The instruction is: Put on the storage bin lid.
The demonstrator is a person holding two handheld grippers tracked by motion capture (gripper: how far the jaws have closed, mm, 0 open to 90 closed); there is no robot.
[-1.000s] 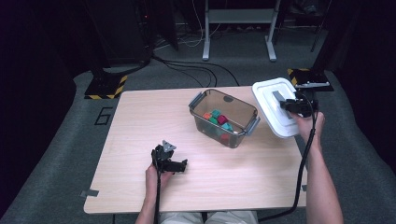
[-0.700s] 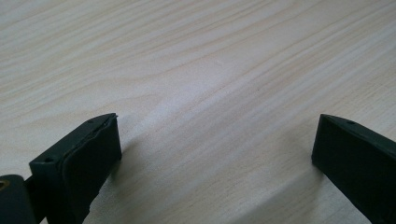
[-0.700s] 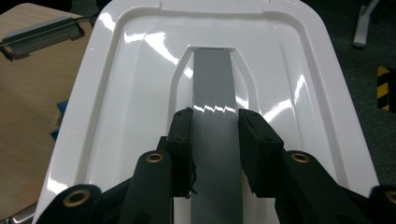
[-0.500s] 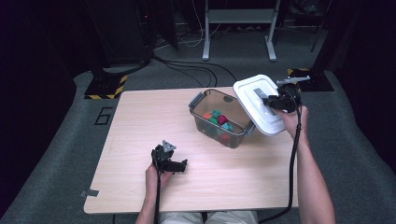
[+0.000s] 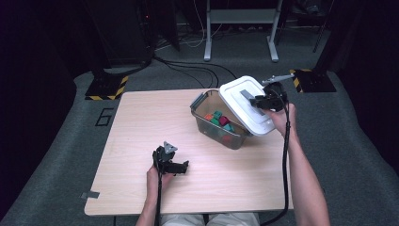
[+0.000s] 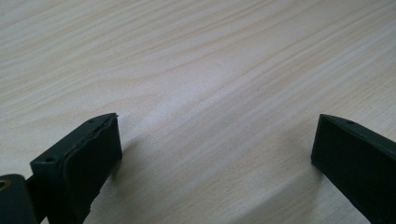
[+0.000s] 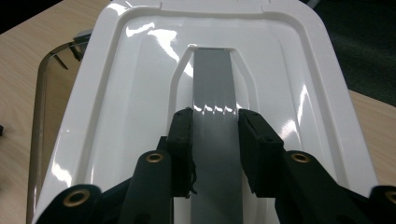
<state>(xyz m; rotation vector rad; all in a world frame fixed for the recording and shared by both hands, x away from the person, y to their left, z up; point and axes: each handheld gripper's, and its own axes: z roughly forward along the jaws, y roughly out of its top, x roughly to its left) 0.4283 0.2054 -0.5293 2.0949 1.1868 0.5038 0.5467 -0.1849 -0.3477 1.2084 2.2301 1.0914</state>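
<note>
Looking down from the high view, I see my right gripper (image 5: pixel 263 100) holding one white lid (image 5: pixel 246 103) tilted over the right end of one clear storage bin (image 5: pixel 217 123), which stands on the far right part of the wooden table (image 5: pixel 141 127). Several coloured blocks (image 5: pixel 219 119) lie inside the bin; I cannot count them exactly. My left gripper (image 5: pixel 178 167) rests low near the table's front edge, well apart from the bin. Grey carpet (image 5: pixel 56 155) surrounds the table, cables trail across it, and a metal stand (image 5: pixel 240 19) rises behind.

From the left gripper view, my two jaws stand wide apart with nothing between them, just over bare pale wood grain (image 6: pixel 210 84).

From the right gripper view, my jaws are clamped on the lid's raised grey handle strip (image 7: pixel 213 84), one on each side of it. The bin's rim (image 7: pixel 44 74) shows below the lid's left edge.
</note>
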